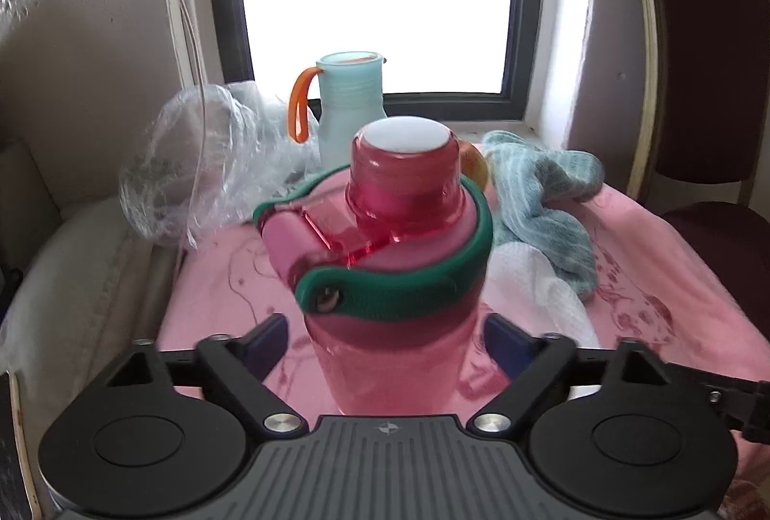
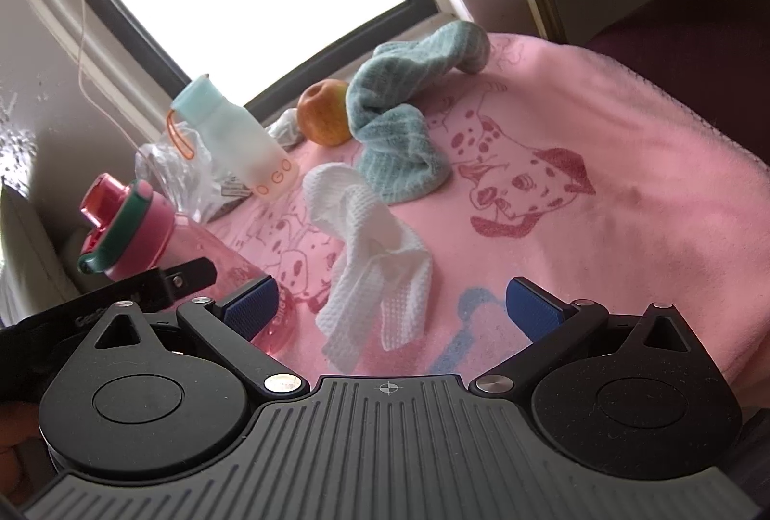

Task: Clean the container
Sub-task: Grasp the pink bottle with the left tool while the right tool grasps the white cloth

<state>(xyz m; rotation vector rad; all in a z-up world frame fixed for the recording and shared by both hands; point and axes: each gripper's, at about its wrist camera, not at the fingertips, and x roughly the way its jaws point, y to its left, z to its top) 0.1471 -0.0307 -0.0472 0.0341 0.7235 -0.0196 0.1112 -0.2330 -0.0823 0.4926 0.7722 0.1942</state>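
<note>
A pink see-through bottle [image 1: 394, 318] with a pink cap and green strap stands on the pink blanket [image 1: 673, 279]. My left gripper [image 1: 390, 344] is open, one finger on each side of the bottle's body, with small gaps showing. The bottle also shows in the right wrist view [image 2: 192, 246] at the left. My right gripper [image 2: 392, 308] is open and empty, low over the blanket [image 2: 601, 111], with a crumpled white cloth [image 2: 370, 250] just ahead between its fingers. A teal cloth [image 2: 404, 111] lies farther back.
A pale blue bottle [image 2: 231, 135] with an orange loop, an apple [image 2: 325, 113] and a crumpled clear plastic bag [image 1: 202, 154] sit by the window. A dark red chair [image 1: 698, 63] stands to the right. A thin white cord [image 1: 187, 15] hangs at the left wall.
</note>
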